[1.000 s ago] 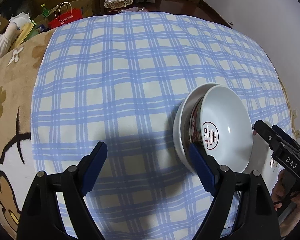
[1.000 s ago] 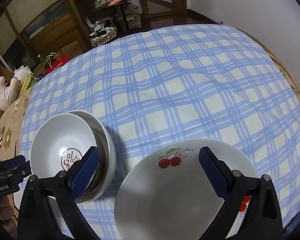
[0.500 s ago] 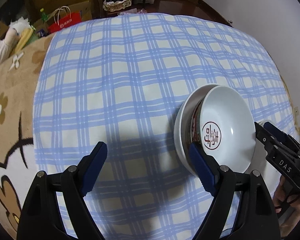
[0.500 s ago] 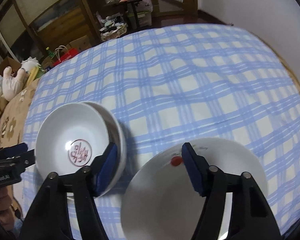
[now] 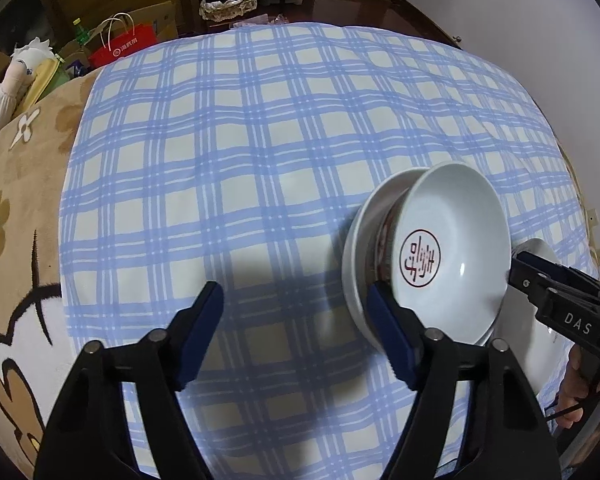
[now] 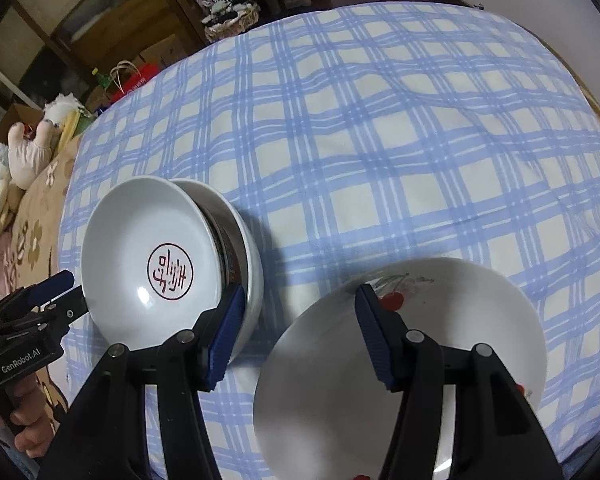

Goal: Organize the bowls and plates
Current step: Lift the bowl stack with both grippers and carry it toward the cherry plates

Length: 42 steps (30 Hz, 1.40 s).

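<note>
Right wrist view: the right gripper (image 6: 300, 312) hangs with its jaws spread and nothing between them, its right finger over the near rim of the cherry plate (image 6: 460, 320), its left finger beside the stamped bowl (image 6: 148, 256). That bowl sits tilted on a stack of dishes (image 6: 244, 264) on the checked cloth (image 6: 380, 140). The left gripper (image 5: 296, 324) is also spread and empty, near the stack. A sound next move, by judgement, is to pinch the plate's rim squarely and lift level. The close stack crowds that approach; a red bag (image 5: 124, 44) and soft toy (image 6: 28, 148) lie well apart.
</note>
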Tool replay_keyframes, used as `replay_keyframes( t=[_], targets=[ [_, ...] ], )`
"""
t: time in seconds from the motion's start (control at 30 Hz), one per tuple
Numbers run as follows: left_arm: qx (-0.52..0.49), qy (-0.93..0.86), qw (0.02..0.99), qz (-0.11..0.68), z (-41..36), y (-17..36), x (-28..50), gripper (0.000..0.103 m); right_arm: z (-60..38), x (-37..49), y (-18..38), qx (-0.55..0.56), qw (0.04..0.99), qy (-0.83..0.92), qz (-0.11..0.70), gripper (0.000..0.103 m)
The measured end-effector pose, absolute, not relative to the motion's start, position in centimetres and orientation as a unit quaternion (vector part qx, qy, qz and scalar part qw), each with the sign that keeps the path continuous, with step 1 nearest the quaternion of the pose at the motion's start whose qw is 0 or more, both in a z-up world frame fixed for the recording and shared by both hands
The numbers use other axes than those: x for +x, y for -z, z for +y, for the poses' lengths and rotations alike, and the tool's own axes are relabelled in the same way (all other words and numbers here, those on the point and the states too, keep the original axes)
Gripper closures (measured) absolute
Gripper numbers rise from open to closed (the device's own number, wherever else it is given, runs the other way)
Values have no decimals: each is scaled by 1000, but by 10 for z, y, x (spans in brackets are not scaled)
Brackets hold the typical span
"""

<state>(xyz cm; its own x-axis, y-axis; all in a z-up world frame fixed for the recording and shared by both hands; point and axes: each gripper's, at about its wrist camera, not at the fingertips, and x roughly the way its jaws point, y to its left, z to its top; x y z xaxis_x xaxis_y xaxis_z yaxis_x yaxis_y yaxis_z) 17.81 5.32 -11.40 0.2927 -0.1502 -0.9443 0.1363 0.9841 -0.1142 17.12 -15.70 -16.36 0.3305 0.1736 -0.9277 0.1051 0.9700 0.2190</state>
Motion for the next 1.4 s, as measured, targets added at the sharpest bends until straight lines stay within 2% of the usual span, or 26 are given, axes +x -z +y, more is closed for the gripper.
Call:
replay_keyframes(
  t=[0.07,0.23,0.33,0.43,0.5,0.6,0.7,1.0,1.17,1.4],
  targets=[
    [-3,94,804,586,52,114,176,42,-152,172,161,103,809,-21,578,42],
    [-5,109,804,584,50,113,175,56,-152,178,161,111,795,-12,597,42],
    [-23,126,797,590,52,114,177,66,-150,176,159,105,801,-10,590,47],
    [-33,135,790,597,53,117,179,68,-143,175,156,93,807,-7,583,58],
    [-39,140,787,600,53,119,179,71,-140,174,154,93,810,-15,578,76],
    [-45,150,784,601,51,119,178,83,-136,174,154,106,812,-23,574,90],
    [-41,159,785,597,45,119,177,95,-133,173,154,116,813,-28,570,95],
    [-78,160,778,603,48,127,189,95,-135,176,159,132,807,-27,575,95],
    [-58,143,779,608,41,130,186,95,-142,175,163,164,798,-29,579,95],
    [-101,143,763,623,48,136,191,94,-143,174,165,176,798,-28,576,95]
  ],
)
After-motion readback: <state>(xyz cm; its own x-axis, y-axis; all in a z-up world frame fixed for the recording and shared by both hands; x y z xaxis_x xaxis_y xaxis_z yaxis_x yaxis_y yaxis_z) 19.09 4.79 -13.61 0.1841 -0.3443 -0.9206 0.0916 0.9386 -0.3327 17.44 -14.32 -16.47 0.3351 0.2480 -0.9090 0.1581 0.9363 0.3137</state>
